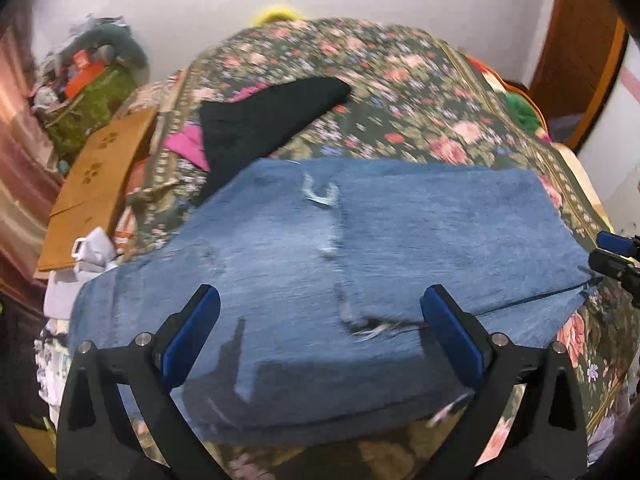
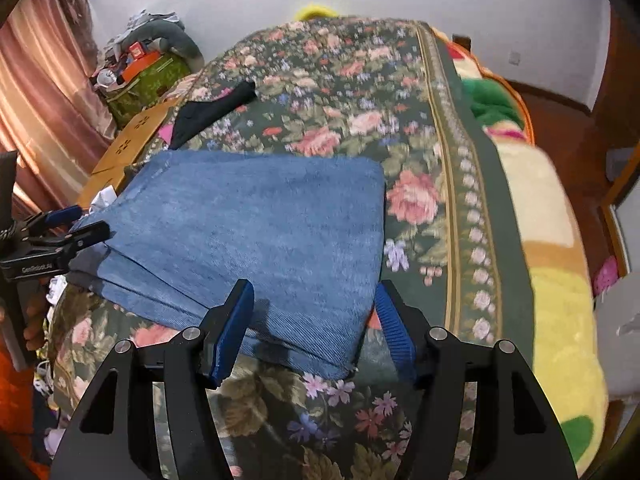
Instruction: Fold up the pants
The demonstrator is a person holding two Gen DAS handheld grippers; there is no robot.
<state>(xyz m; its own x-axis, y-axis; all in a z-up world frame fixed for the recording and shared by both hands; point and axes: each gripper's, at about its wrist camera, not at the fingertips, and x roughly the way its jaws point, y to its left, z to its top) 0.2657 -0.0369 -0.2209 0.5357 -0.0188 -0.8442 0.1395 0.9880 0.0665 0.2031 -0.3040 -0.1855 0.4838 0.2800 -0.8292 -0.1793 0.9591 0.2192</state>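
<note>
Blue jeans (image 1: 360, 240) lie folded into a flat stack on the flowered bed cover (image 1: 400, 92). In the left wrist view my left gripper (image 1: 320, 304) hangs over the jeans' near edge, jaws wide apart and nothing between the pads. My right gripper (image 1: 600, 250) shows at the far right by the jeans' corner. In the right wrist view the right gripper (image 2: 314, 300) hovers over the near right corner of the jeans (image 2: 260, 220), open, pads clear of the cloth. The left gripper (image 2: 86, 222) is at the jeans' left edge.
A black garment (image 1: 272, 120) lies on a pink cloth (image 1: 186, 144) further back on the bed. A cardboard box (image 1: 96, 184), white items (image 1: 94, 248) and a cluttered green bag (image 1: 92, 108) stand left of the bed. A yellow and green blanket (image 2: 552, 240) lines the right side.
</note>
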